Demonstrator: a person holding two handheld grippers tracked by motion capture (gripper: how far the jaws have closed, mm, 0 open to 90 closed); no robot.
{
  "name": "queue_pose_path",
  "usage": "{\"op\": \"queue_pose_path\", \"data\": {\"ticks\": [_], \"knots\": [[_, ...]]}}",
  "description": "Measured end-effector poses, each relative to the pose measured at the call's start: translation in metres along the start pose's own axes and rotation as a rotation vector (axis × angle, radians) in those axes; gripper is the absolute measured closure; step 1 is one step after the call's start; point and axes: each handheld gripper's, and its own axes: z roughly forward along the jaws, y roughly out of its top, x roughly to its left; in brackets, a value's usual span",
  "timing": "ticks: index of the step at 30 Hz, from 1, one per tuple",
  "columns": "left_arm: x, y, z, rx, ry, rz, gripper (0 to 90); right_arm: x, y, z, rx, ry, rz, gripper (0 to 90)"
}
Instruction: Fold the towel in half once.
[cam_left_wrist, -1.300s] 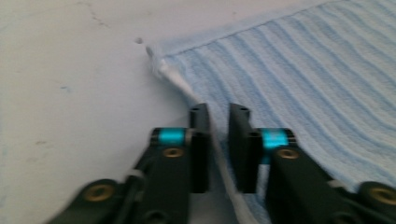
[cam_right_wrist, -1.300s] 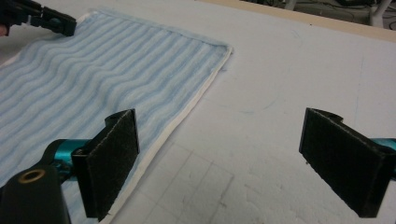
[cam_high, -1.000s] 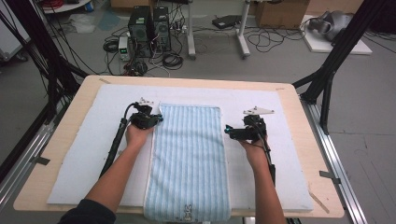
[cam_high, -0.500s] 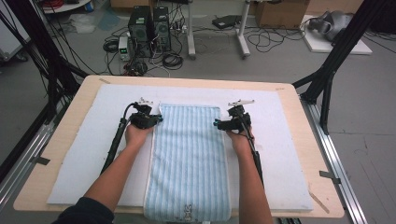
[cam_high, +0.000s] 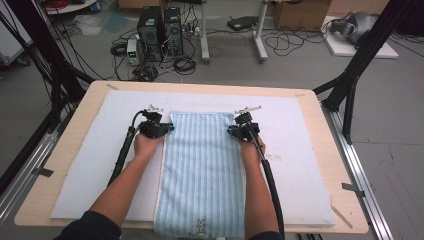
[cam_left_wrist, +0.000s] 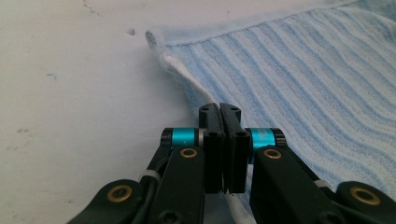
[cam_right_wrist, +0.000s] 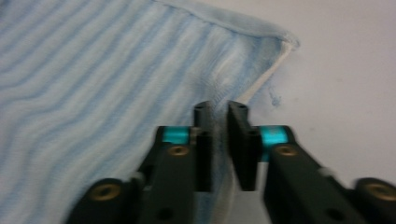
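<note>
A light blue striped towel (cam_high: 202, 170) lies flat on the white mat (cam_high: 90, 170), its near end hanging over the table's front edge. My left gripper (cam_high: 167, 128) sits at the towel's left edge near the far left corner. In the left gripper view its jaws (cam_left_wrist: 220, 109) are pressed together on the towel's (cam_left_wrist: 303, 84) white hem. My right gripper (cam_high: 231, 131) is at the right edge near the far right corner. Its jaws have just been closing, and in the right gripper view the gripper (cam_right_wrist: 220, 109) pinches the towel's (cam_right_wrist: 93, 70) edge in a narrow gap.
The mat covers most of a wooden table (cam_high: 310, 97). Bare mat lies left and right of the towel. Black frame legs (cam_high: 350, 80) stand at the table's far corners. Computers and cables (cam_high: 160, 30) are on the floor beyond.
My right hand has moved left onto the towel's right edge and its jaws have closed there. The left hand and gripper have stayed put.
</note>
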Motion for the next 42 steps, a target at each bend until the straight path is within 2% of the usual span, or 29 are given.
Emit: {"op": "queue_pose_path", "data": {"ticks": [1,4,6,8,10,12,14,18,20,25,29,34,36,39,42], "knots": [[0.001,0.000,0.000,-0.002,-0.008,-0.009,87.7,-0.001,0.000,0.000,-0.002,0.005,0.001,85.5],[0.006,0.003,-0.003,-0.041,-0.023,-0.044,87.7,0.000,0.001,-0.003,-0.018,-0.017,-0.008,85.6],[0.009,0.007,-0.007,-0.082,-0.028,-0.068,87.8,0.000,0.003,-0.006,-0.055,-0.034,-0.020,85.7],[0.012,0.010,-0.010,-0.122,-0.039,-0.092,87.9,-0.001,0.006,-0.009,-0.090,-0.040,-0.011,85.7],[0.017,0.012,-0.014,-0.150,-0.068,-0.138,87.9,-0.001,0.008,-0.012,-0.112,-0.043,-0.005,85.7],[0.017,0.011,-0.015,-0.139,-0.077,-0.125,87.9,0.000,0.009,-0.014,-0.130,-0.036,-0.006,85.6],[0.017,0.011,-0.017,-0.139,-0.094,-0.130,87.9,0.001,0.010,-0.017,-0.128,-0.032,-0.012,85.6],[0.011,0.013,-0.027,-0.136,-0.123,-0.101,87.8,0.006,0.008,-0.027,-0.147,-0.018,-0.024,85.5],[0.006,0.011,-0.034,-0.155,-0.131,-0.085,87.8,0.008,0.004,-0.033,-0.154,-0.018,-0.031,85.5],[0.000,-0.001,-0.048,-0.184,-0.162,-0.091,87.9,0.013,-0.007,-0.047,-0.175,0.009,-0.024,85.3],[-0.005,-0.006,-0.056,-0.177,-0.191,-0.074,87.9,0.018,-0.011,-0.056,-0.190,0.031,-0.019,85.1],[-0.015,-0.014,-0.068,-0.194,-0.222,-0.051,87.8,0.026,-0.019,-0.067,-0.198,0.062,-0.040,84.9],[-0.018,-0.019,-0.075,-0.195,-0.230,-0.041,87.8,0.031,-0.024,-0.072,-0.197,0.067,-0.059,84.9],[-0.020,-0.028,-0.086,-0.207,-0.240,-0.033,87.8,0.035,-0.032,-0.078,-0.213,0.080,-0.066,84.9],[-0.026,-0.038,-0.098,-0.209,-0.254,-0.006,87.8,0.037,-0.042,-0.086,-0.218,0.089,-0.063,84.9]]}}
